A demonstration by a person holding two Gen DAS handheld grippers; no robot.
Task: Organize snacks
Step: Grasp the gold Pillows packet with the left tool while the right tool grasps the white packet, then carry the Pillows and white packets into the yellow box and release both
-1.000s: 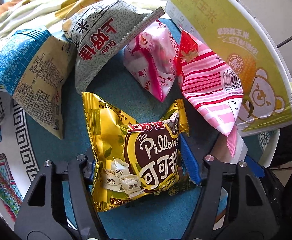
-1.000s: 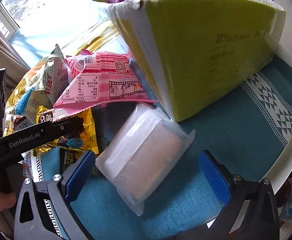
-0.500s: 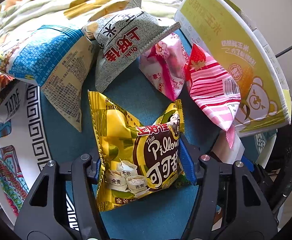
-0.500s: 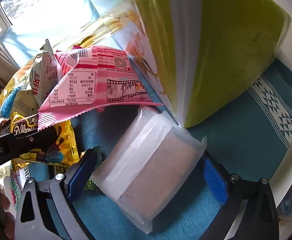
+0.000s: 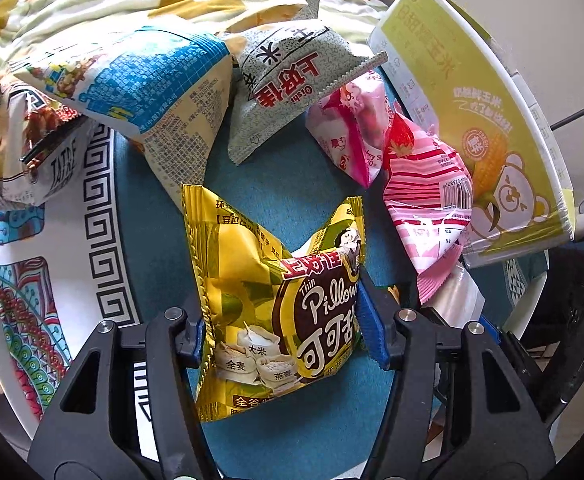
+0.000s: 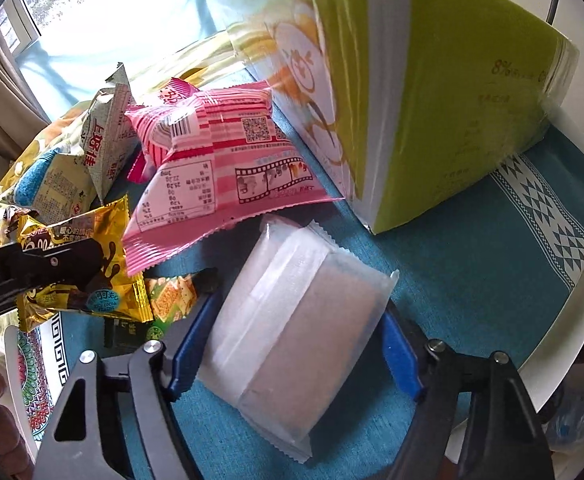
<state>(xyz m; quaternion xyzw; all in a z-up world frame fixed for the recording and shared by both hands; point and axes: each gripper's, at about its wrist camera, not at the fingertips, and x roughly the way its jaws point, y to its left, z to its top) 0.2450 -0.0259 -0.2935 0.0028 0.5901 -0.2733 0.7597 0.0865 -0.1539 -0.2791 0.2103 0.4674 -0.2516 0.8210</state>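
Note:
My left gripper [image 5: 282,336] is shut on the yellow Pillows snack bag [image 5: 276,292], its blue pads pressing both sides and crumpling it. The same bag [image 6: 80,264] shows in the right wrist view with the left gripper's finger [image 6: 52,264] on it. My right gripper [image 6: 292,348] is shut on a frosted white wrapped cake packet [image 6: 292,320], which lies on the teal cloth [image 6: 471,280]. A pink striped snack bag [image 6: 228,176] lies just beyond it, also in the left wrist view [image 5: 423,204].
A tall green-yellow carton [image 6: 431,100] stands at the right, also in the left wrist view [image 5: 475,120]. A grey Oishi bag [image 5: 292,80], a blue-beige bag [image 5: 148,92], a small pink bag [image 5: 351,132] and a green cracker packet [image 6: 168,304] lie around. Bedding [image 5: 92,0] lies behind.
Both grippers have closed: the left one squeezed onto the Pillows bag, the right one onto the white packet. The right wrist view has shifted closer to the carton.

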